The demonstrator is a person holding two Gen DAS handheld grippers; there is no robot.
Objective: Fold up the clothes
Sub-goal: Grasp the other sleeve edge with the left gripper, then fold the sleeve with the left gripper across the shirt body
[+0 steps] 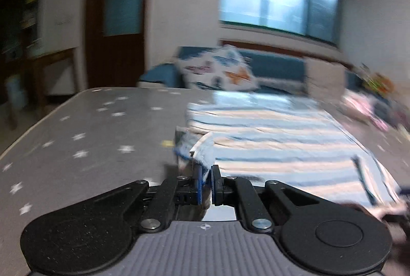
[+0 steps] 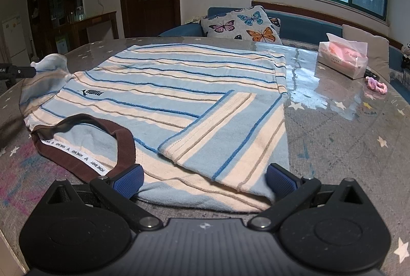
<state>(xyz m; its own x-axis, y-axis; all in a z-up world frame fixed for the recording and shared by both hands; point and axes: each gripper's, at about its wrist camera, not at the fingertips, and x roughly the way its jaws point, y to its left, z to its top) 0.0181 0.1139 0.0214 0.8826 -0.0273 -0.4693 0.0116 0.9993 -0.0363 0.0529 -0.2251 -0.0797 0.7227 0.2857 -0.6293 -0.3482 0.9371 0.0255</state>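
Observation:
A blue-and-cream striped T-shirt (image 2: 164,86) with a brown collar (image 2: 84,145) lies on the star-patterned table (image 2: 346,142), its right sleeve (image 2: 225,137) folded in over the body. My left gripper (image 1: 206,173) is shut on the shirt's left sleeve (image 1: 200,147); in the right wrist view it holds that sleeve (image 2: 51,65) lifted at the far left. The shirt also shows blurred in the left wrist view (image 1: 276,137). My right gripper (image 2: 205,178) is open, its blue pads (image 2: 128,180) at the shirt's near edge by the collar, holding nothing.
A pink tissue pack (image 2: 343,58) and a pink hair tie (image 2: 376,86) lie at the table's far right. A butterfly cushion (image 2: 243,24) sits on a blue sofa (image 2: 305,30) behind the table. A door and shelves stand at the back left.

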